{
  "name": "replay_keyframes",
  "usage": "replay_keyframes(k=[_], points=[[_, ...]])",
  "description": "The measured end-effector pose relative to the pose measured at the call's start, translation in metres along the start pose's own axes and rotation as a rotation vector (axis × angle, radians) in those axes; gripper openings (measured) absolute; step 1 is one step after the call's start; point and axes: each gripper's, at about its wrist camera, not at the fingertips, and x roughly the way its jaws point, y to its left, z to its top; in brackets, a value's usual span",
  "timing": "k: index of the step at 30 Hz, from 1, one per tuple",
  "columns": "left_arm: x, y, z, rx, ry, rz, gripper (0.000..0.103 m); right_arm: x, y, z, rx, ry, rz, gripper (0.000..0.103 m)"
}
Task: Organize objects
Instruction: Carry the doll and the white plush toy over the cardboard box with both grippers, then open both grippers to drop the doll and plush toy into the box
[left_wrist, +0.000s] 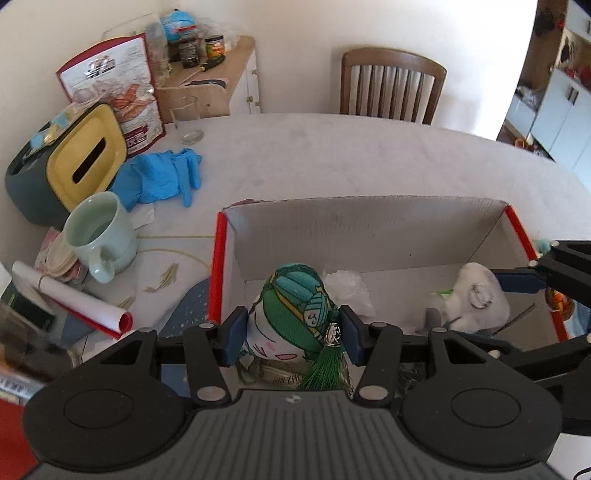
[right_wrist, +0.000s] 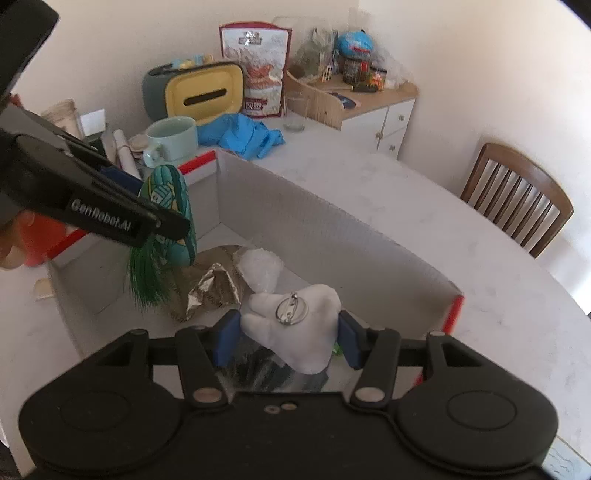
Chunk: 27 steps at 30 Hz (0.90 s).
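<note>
My left gripper (left_wrist: 291, 334) is shut on a green plush charm (left_wrist: 295, 299) with a green tassel, held over the near left corner of an open cardboard box (left_wrist: 369, 229) with red edges. The charm also shows in the right wrist view (right_wrist: 171, 210). My right gripper (right_wrist: 288, 338) is shut on a white plush badge (right_wrist: 299, 325) with a metal pin on its back, held over the box's right half (right_wrist: 332, 236). The badge also shows in the left wrist view (left_wrist: 476, 295). On the box floor lie a clear plastic bag (right_wrist: 260, 271) and a crumpled foil wrapper (right_wrist: 212, 291).
Left of the box stand a pale green mug (left_wrist: 99, 236), a yellow-lidded tissue box (left_wrist: 66, 166), blue gloves (left_wrist: 162, 177), a rolled paper (left_wrist: 74, 299) and a glass (left_wrist: 186, 118). A snack bag (left_wrist: 118, 92) and a small cabinet with jars (left_wrist: 207, 59) are behind. A wooden chair (left_wrist: 391, 85) stands at the table's far side.
</note>
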Motion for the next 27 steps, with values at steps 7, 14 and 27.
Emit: replay_keyframes(k=[7,14,27], points=[[0.027,-0.005,0.010,0.047,0.038,0.025,0.052,0.030,0.006,0.002,-0.018,0.043,0.004,0.055],[0.042,-0.001,0.017,0.033,0.062,0.016,0.054,0.042,0.011,0.002,-0.050,0.097,0.015,0.055],[0.041,-0.001,0.016,-0.002,0.057,-0.018,0.069,0.038,0.011,0.001,-0.052,0.119,0.025,0.064]])
